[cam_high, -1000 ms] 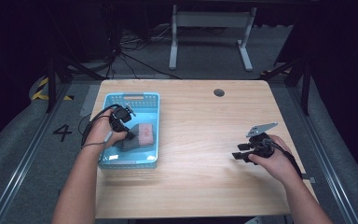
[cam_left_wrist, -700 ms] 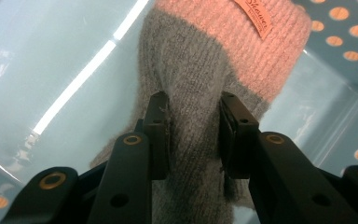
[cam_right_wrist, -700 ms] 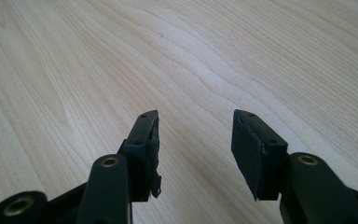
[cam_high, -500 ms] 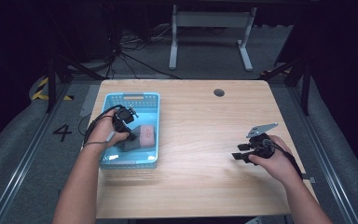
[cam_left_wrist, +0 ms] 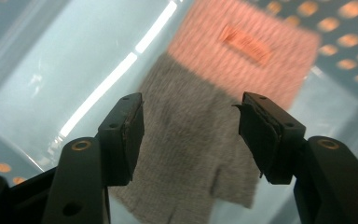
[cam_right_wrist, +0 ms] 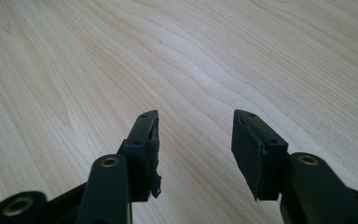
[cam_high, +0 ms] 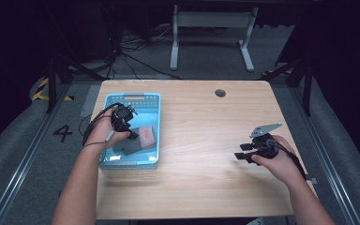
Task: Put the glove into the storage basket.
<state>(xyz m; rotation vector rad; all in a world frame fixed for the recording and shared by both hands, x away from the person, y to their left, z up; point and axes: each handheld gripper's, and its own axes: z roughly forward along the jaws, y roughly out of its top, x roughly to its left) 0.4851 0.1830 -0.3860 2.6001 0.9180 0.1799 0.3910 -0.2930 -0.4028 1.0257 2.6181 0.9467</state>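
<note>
Left forearm reaching in from the desk's near edge toward its left side, left hand (cam_high: 104, 132) wrapped round the left gripper (cam_high: 130, 134), tipped downward, jaws spread wide. Right hand (cam_high: 277, 159) near the desk's right edge, holding the right gripper (cam_high: 240, 156) low, pointing left, jaws apart.

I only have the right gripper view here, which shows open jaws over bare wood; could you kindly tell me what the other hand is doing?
Observer: The left gripper is down inside a blue basket at the table's left side, jaws open.
Operator: Thank you. Is anything in that basket?
Observer: Yes, a knitted cloth, grey with a pink end, lies flat on the basket floor, right between and beyond the open jaws.
Operator: And where does my right gripper sit relative to all that?
Observer: The right gripper is low over the wooden table near its right edge, well apart from the basket.
</note>
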